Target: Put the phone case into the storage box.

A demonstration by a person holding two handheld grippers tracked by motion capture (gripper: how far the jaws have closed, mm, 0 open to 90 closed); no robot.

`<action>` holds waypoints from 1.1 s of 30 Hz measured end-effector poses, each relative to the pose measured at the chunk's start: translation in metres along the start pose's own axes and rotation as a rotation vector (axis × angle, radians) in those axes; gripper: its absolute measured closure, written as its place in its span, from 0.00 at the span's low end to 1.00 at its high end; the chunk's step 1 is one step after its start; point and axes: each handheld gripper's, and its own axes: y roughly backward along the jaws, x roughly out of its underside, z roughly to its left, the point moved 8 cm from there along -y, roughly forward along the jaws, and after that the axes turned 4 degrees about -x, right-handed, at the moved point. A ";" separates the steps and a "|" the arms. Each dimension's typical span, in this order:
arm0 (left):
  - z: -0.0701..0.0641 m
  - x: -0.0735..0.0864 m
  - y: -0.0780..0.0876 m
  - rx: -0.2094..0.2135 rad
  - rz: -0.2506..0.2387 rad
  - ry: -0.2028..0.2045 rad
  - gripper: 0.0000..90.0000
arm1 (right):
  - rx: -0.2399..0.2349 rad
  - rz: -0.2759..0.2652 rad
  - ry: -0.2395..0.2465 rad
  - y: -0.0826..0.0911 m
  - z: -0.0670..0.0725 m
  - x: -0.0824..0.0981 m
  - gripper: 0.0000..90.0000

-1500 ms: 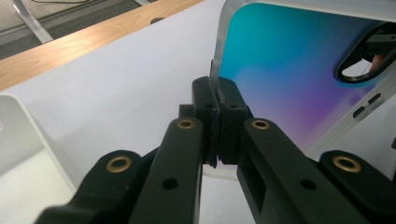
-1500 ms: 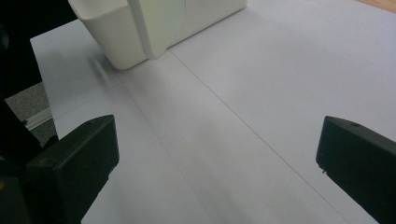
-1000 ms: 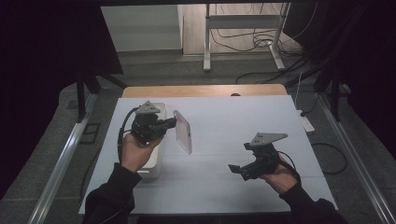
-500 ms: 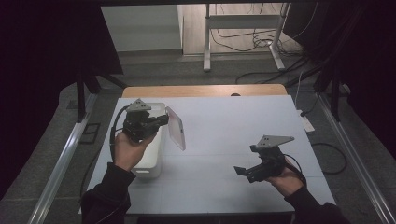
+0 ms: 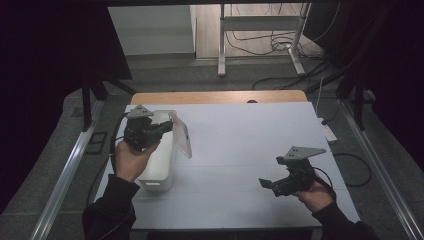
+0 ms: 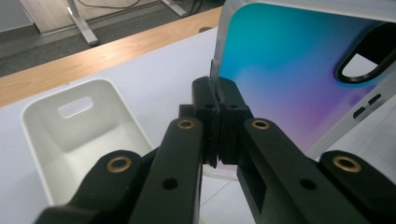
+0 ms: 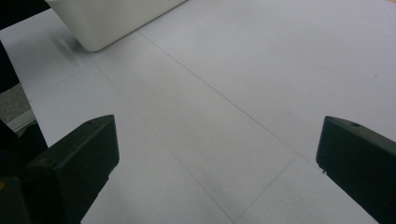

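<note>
My left gripper (image 5: 167,126) is shut on the edge of a phone case (image 5: 181,135) and holds it upright over the right rim of a white bin (image 5: 156,172). In the left gripper view the pads (image 6: 205,100) pinch the case's clear rim. The case (image 6: 289,70) has a blue-to-purple back with a dark oval camera cutout. The bin's hollow (image 6: 107,135) lies below and to the left, with nothing in it. My right gripper (image 5: 267,185) hovers low over the table's right side, jaws wide open with nothing between them (image 7: 217,154).
The white table top (image 5: 240,145) has a wooden strip along its far edge. A corner of the bin (image 7: 112,18) stands far ahead of the right gripper. Metal rails run beside the table, and cables lie on the floor behind.
The left hand has carried the phone case leftward, closer over the bin. The right hand has drifted to the right, still open.
</note>
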 end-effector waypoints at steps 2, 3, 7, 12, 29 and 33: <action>0.003 0.000 0.002 -0.006 -0.005 0.006 0.98 | 0.006 -0.004 -0.007 0.004 -0.002 0.002 0.00; 0.004 0.000 0.003 -0.009 -0.006 0.007 0.98 | 0.010 -0.006 -0.009 0.005 -0.003 0.002 0.00; 0.009 0.000 0.006 -0.019 -0.012 0.019 0.98 | 0.026 -0.026 -0.018 0.012 -0.007 0.004 0.00; 0.013 -0.001 0.010 -0.032 -0.023 0.029 0.98 | 0.040 -0.033 -0.032 0.018 -0.011 0.007 0.00; 0.034 0.001 0.019 -0.097 -0.042 0.063 0.98 | 0.102 -0.019 -0.051 0.032 -0.027 0.025 0.00; 0.040 0.002 0.020 -0.111 -0.044 0.072 0.98 | 0.119 -0.015 -0.065 0.036 -0.032 0.030 0.00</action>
